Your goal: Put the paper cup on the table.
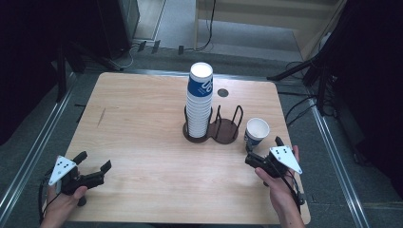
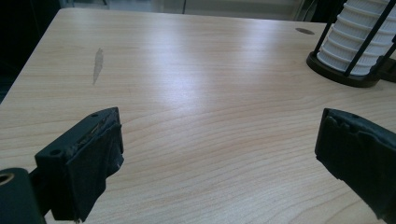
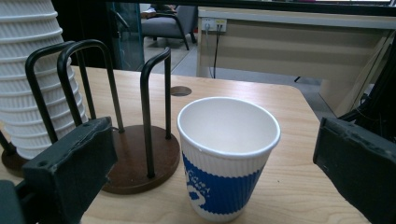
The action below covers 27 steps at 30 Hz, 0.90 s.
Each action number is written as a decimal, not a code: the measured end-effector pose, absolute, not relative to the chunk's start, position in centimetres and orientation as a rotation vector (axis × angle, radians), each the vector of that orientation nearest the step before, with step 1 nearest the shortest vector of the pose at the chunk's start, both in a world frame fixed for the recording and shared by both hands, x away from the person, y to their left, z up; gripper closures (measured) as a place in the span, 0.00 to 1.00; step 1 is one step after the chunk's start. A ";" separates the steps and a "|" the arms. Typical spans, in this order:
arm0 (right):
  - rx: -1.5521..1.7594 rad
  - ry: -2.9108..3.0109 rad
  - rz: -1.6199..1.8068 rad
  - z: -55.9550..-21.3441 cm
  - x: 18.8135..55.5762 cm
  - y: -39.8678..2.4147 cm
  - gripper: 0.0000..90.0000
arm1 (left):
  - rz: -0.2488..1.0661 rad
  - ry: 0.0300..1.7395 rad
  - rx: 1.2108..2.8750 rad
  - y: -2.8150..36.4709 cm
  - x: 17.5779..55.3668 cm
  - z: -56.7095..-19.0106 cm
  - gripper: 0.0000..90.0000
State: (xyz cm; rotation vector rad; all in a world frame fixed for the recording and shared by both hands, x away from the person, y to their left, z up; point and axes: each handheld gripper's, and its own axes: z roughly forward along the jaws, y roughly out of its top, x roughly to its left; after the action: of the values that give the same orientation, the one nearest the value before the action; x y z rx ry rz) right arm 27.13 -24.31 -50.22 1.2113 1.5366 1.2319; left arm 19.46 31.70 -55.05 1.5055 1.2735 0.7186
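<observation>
A: Item one, high view. What stands where?

B: Wooden table [image 1: 142, 123]. At centre, a dark two-bay cup holder [image 1: 211, 130]; its left bay carries a tall stack of cups [image 1: 199, 102], its right bay is vacant. Single paper cup [image 1: 256, 133], upright, right of centre, just beside the holder. Right tool [image 1: 255, 159] in the lower right, jaws apart, pointing at the cup from close below it. Left tool [image 1: 92, 161] in the lower left, jaws apart, holding nothing, well apart from everything.

A: Why is the left one parked there?

B: Likely idle; the work in hand looks to be the right hand's, taking the loose cup.

A: Item two, left gripper view?

B: Jaws wide at both lower corners, bare table between them. Stack and holder base in the upper right corner, far off.

A: Item three, right gripper view?

B: Cup [image 3: 229, 158], white with a blue band, at centre, mouth up, framed between the spread jaws but not touched. Vacant bay's wire uprights [image 3: 154, 112] to the left, stack [image 3: 35, 74] at the upper left. The jaws sit wide, I judge, to clear the rim before closing.
</observation>
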 end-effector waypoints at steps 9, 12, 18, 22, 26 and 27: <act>1.215 1.549 1.245 -50.9 25.7 -25.4 0.00 | 0.720 1.275 1.506 31.7 19.4 -55.0 0.02; 1.233 1.562 1.259 -51.1 25.1 -25.9 0.00 | 0.722 1.276 1.503 31.7 19.5 -55.1 0.02; 1.229 1.569 1.256 -51.2 24.4 -26.4 0.00 | 0.721 1.277 1.503 31.8 19.5 -55.1 0.02; 1.222 1.576 1.246 -51.4 23.9 -26.8 0.00 | 0.722 1.277 1.505 31.8 19.5 -55.1 0.02; 1.239 1.577 1.225 -52.1 23.4 -27.7 0.00 | 0.722 1.276 1.506 31.8 19.5 -55.1 0.02; 1.239 1.579 1.220 -52.3 23.3 -27.9 0.00 | 0.722 1.276 1.506 31.8 19.5 -55.1 0.02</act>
State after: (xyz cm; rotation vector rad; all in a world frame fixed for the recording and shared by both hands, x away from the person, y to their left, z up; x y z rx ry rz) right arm 23.35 -27.93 -52.27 1.2387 1.5785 1.2195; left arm 19.45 31.75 -55.05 1.5061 1.2760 0.7224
